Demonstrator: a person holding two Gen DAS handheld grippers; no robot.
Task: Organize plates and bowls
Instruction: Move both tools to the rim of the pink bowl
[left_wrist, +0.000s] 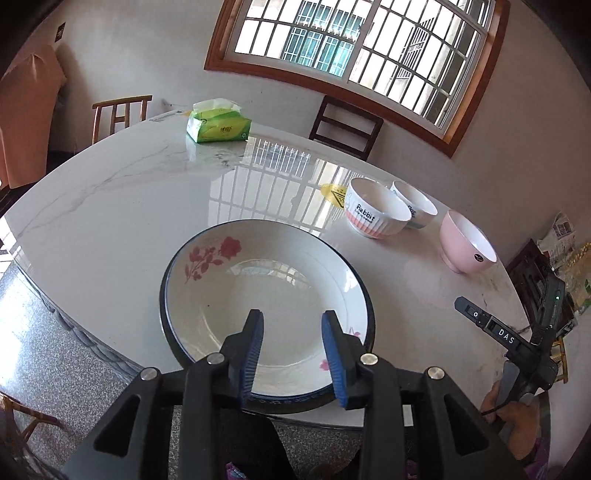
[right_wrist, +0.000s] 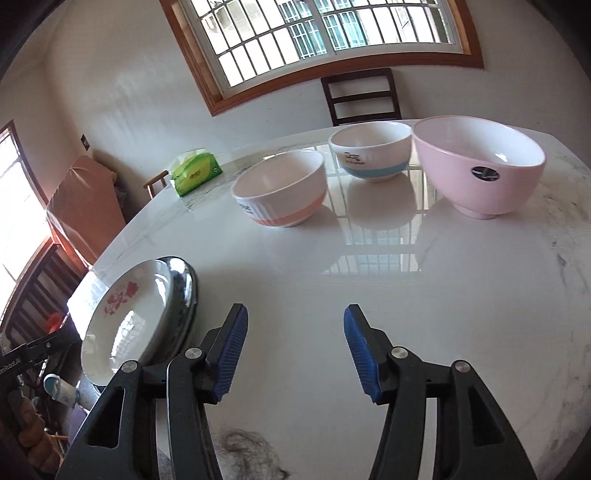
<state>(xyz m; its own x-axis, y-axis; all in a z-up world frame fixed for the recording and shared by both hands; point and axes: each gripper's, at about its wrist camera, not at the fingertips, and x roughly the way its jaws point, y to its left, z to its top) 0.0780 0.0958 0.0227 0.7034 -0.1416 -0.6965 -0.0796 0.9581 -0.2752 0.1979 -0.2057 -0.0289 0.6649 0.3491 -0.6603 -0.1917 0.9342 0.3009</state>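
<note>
A white plate with red flowers and a dark blue rim (left_wrist: 266, 295) sits on a metal plate at the table's near edge; both show in the right wrist view (right_wrist: 125, 317). My left gripper (left_wrist: 293, 321) is open, its fingers just above the plate's near side, holding nothing. Three bowls stand further right: a white bowl with an orange band (left_wrist: 375, 212) (right_wrist: 280, 188), a white bowl with a blue band (left_wrist: 415, 203) (right_wrist: 371, 151) and a pink bowl (left_wrist: 467, 242) (right_wrist: 480, 170). My right gripper (right_wrist: 295, 321) is open and empty above bare table, short of the bowls.
A green tissue pack (left_wrist: 218, 122) (right_wrist: 195, 171) lies at the table's far side. A yellow sticker (left_wrist: 334, 194) lies by the orange-band bowl. A dark chair (right_wrist: 364, 96) and a light wooden chair (left_wrist: 120, 112) stand behind the white marble table (right_wrist: 406, 295).
</note>
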